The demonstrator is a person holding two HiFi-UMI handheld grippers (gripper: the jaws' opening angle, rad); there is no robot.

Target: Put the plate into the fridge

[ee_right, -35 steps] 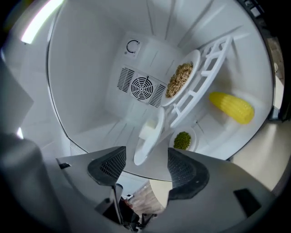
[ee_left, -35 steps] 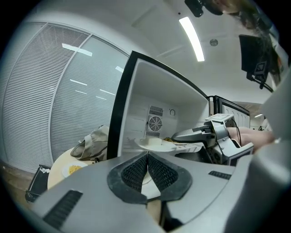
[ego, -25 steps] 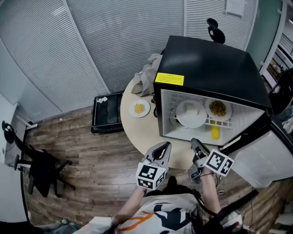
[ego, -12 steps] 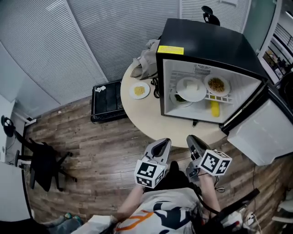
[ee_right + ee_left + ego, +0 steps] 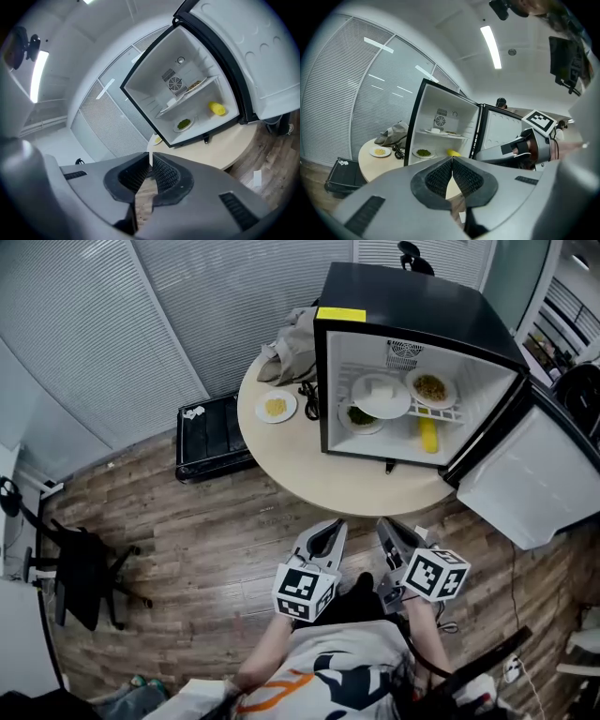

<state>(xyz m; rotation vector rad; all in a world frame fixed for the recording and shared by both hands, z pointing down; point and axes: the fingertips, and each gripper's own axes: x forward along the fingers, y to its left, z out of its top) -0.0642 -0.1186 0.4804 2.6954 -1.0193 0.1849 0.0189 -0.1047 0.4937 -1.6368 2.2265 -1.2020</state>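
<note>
Hovering well back from the table (image 5: 356,486), left gripper (image 5: 329,527) and right gripper (image 5: 387,527) are clenched on nothing, the right's jaws having just been closing. Plate (image 5: 381,396) sits on the open fridge's (image 5: 403,296) shelf (image 5: 450,413).

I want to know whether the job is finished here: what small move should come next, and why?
Probably open the left gripper and reach toward the plate of yellow food on the round table: it sits outside the open fridge, and the gripper is shut and empty.
</note>
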